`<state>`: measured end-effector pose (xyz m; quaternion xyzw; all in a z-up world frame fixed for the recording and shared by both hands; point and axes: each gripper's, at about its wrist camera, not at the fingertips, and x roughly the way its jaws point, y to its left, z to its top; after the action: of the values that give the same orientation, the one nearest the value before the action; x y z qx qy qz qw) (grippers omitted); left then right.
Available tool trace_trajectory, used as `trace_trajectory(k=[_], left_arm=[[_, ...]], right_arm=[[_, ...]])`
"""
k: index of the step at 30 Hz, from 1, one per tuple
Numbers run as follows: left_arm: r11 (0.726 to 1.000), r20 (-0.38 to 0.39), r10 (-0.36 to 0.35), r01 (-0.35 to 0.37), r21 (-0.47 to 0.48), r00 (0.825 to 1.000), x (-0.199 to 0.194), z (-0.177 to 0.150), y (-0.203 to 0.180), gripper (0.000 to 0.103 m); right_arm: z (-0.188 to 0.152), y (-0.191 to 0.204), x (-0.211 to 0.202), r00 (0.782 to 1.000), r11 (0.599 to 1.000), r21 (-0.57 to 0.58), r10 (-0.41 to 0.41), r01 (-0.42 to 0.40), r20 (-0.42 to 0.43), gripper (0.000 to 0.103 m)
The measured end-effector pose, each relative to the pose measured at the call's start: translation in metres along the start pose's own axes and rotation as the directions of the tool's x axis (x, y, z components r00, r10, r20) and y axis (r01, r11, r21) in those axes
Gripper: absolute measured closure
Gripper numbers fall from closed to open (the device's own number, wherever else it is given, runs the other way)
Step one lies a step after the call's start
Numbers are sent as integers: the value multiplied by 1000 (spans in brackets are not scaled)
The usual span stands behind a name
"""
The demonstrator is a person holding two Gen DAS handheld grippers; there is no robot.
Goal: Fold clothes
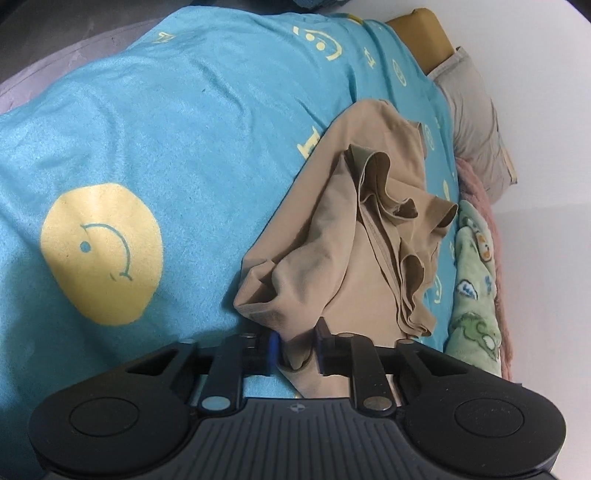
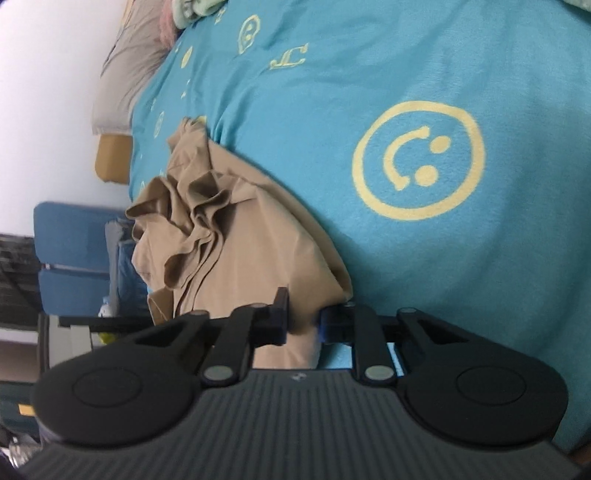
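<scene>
A crumpled beige garment (image 1: 343,229) lies on a bed covered with a blue smiley-print blanket (image 1: 166,122). In the left wrist view my left gripper (image 1: 297,349) is shut on the near edge of the beige garment, and cloth bunches between its blue pads. In the right wrist view my right gripper (image 2: 303,321) is shut on another edge of the same beige garment (image 2: 236,243), which spreads away from it over the blanket (image 2: 406,92) toward a ruffled heap at its far end.
A grey pillow (image 1: 472,122), a pink cloth (image 1: 480,199) and a green printed blanket (image 1: 476,295) lie along the bed's wall side. A brown headboard (image 1: 421,33) stands at the far end. Blue furniture (image 2: 74,254) and clutter stand beside the bed.
</scene>
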<state>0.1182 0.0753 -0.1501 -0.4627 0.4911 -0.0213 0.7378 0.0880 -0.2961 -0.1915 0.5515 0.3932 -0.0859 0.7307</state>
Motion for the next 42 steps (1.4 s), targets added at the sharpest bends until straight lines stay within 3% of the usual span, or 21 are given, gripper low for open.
trace_trajectory(k=[2,4,6,9,13,15,18,23,27,28,32,34,37,39,42], left_arm=[[1000,-23,-2,3,29,1000,-1,-3,-3,54],[998,-60,-18,22,64,998,-2,-8,-7,44],[992,-140,-77,90,91,987,1,-16,-13,32],[973,-260,-161,197,121,952,10,-33,-25,24],[954,-318,-241,284,95,917,33,-49,-38,19],[959,-310,-257,281,34,915,52,-50,-39,18],[965,-254,-262,258,-51,931,77,-48,-35,19],[943,-62,-312,302,-140,948,72,-39,-20,38],[929,81,-295,305,-208,952,47,-26,3,50],[929,98,-291,305,-208,952,44,-23,6,52],[955,82,-257,266,-134,963,42,-14,-4,83],[973,73,-215,220,-69,974,39,-7,-14,89],[987,62,-162,162,7,985,35,2,-24,92],[989,57,-143,141,41,988,33,5,-28,92],[988,75,-142,136,73,987,25,4,-34,92]], right_arm=[[0,5,-3,1000,1000,-19,20,-20,7,90],[-1,12,-10,998,997,-51,63,-62,14,91],[-3,21,-13,995,992,-88,91,-88,28,91],[-3,29,-17,990,986,-92,143,-140,22,92],[-3,34,-22,985,982,-89,172,-169,31,92],[-1,37,-25,982,980,-83,183,-178,48,93],[1,41,-30,976,977,-67,206,-201,67,93],[4,41,-35,972,975,-52,222,-218,84,93],[4,43,-36,973,977,-40,213,-211,85,93],[4,44,-36,974,978,-38,208,-205,85,93],[6,56,-30,995,994,-65,88,-85,55,93],[6,63,-27,999,996,-86,25,-22,41,93],[8,98,-24,995,945,-310,-96,100,29,93],[3,122,-22,988,866,-476,-147,151,46,93],[1,135,-28,994,824,-556,-97,108,50,93]])
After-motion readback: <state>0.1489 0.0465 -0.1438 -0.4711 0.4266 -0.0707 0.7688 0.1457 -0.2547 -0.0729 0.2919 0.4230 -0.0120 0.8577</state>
